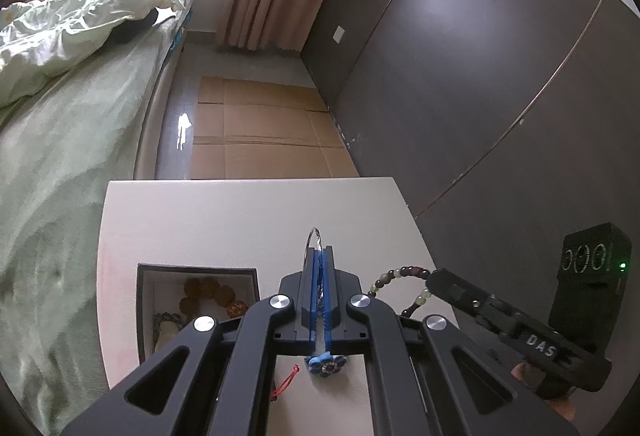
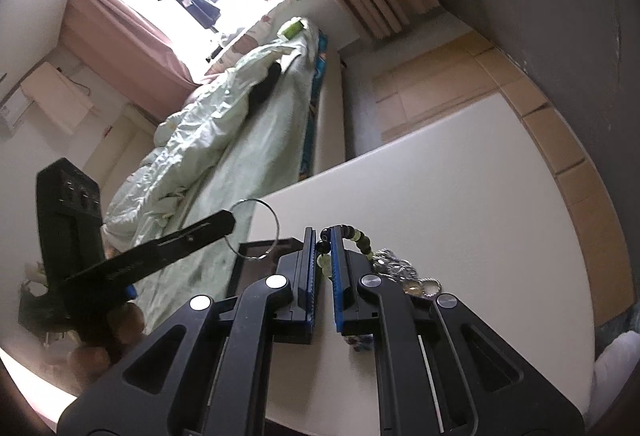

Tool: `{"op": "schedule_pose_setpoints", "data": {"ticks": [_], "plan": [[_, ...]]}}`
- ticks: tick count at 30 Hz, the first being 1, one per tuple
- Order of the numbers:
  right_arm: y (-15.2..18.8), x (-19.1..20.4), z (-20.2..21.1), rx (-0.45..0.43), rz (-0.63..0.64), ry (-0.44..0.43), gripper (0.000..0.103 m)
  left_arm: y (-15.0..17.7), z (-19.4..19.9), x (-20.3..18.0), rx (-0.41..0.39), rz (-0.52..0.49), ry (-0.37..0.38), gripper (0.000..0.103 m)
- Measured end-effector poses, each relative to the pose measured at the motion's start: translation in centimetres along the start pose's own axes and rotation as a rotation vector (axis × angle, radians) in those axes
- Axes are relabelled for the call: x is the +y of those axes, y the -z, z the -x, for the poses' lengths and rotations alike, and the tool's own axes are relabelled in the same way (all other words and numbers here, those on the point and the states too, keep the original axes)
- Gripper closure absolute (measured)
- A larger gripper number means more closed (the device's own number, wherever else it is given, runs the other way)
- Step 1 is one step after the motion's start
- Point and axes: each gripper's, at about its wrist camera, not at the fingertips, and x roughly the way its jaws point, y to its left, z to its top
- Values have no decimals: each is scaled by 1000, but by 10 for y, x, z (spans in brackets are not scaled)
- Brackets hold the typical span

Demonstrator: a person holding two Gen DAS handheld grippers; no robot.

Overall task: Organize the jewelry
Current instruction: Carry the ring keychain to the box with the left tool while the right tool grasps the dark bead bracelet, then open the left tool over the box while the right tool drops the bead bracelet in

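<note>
Beside the bed (image 1: 60, 139), a white table (image 1: 240, 211) bears jewelry.

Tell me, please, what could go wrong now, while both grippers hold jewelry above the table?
1. The left gripper pinches the thin metal bangle only at its edge, so the bangle may slip and roll off the white table.
2. The right gripper holds the beaded bracelet by a few beads; its loop hangs free and could snag on the left gripper beside it.
3. The jewelry box sits near the table edge, so a bump might push it off.
</note>
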Motion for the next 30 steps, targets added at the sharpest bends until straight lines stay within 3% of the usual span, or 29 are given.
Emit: {"op": "schedule_pose_setpoints", "data": {"ticks": [10,17,20,22,30], "plan": [[-5,43,13,-23,70,-69,95,-1,29,9,-33,15,-37,103],[7,61,5,4,103,-91,95,16,26,44,37,72,-68,102],[11,66,-3,20,108,-94,95,23,23,55,60,91,-86,84],[13,70,-7,30,113,-96,95,25,29,59,44,81,-103,66],[22,94,-31,86,165,-95,95,24,48,82,-3,114,-152,62]]}}
